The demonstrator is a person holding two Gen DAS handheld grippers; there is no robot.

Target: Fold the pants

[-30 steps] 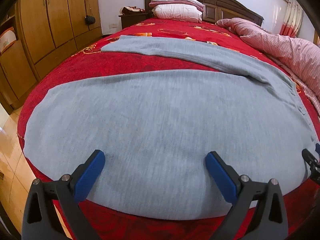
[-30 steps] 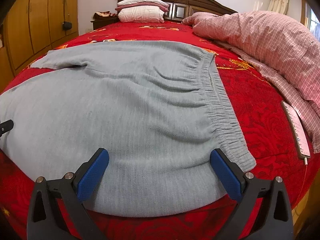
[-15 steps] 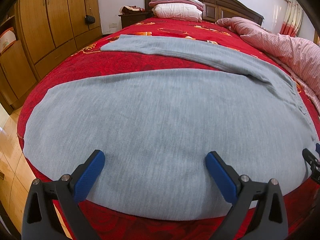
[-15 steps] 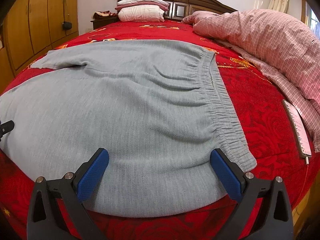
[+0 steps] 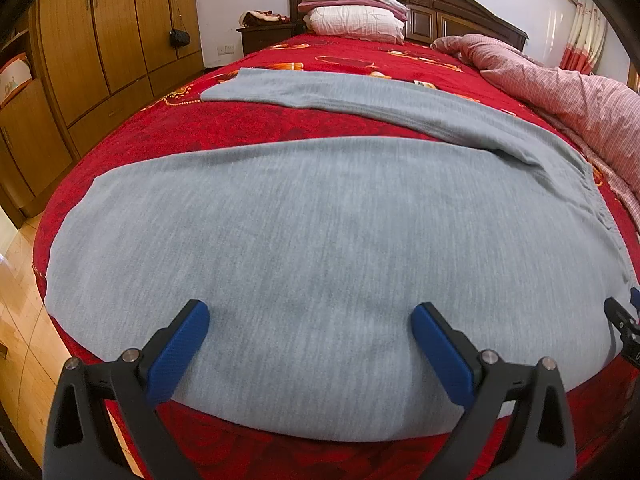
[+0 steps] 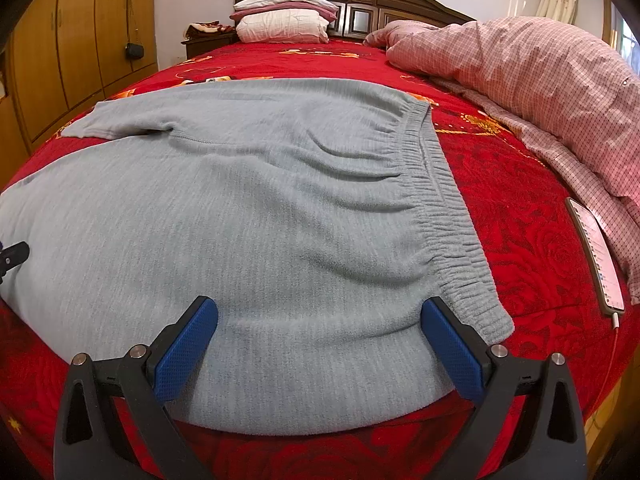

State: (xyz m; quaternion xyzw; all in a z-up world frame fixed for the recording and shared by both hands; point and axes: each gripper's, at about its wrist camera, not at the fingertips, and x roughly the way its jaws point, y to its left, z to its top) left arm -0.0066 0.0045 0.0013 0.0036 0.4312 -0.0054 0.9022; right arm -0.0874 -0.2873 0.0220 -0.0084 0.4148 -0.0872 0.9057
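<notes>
Grey knit pants (image 5: pixel 304 224) lie spread flat on a red bed, legs to the left, elastic waistband (image 6: pixel 448 216) to the right. The near leg fills the left wrist view; the far leg (image 5: pixel 320 92) angles away behind it. My left gripper (image 5: pixel 310 328) is open and empty, just above the near leg by the bed's front edge. My right gripper (image 6: pixel 320 320) is open and empty over the hip area (image 6: pixel 280 240), its right finger near the waistband's near corner. Each gripper's tip shows at the edge of the other's view.
The red bedspread (image 6: pixel 520 184) covers the bed. A pink checked quilt (image 6: pixel 540 80) is heaped on the right side, with a phone on a cable (image 6: pixel 596 252) beside it. Pillows (image 5: pixel 352 12) lie at the headboard. Wooden wardrobes (image 5: pixel 100 40) stand left, with wood floor below.
Almost nothing has changed; both grippers stay open and hover over the pants, with only a very slight shift of view.
</notes>
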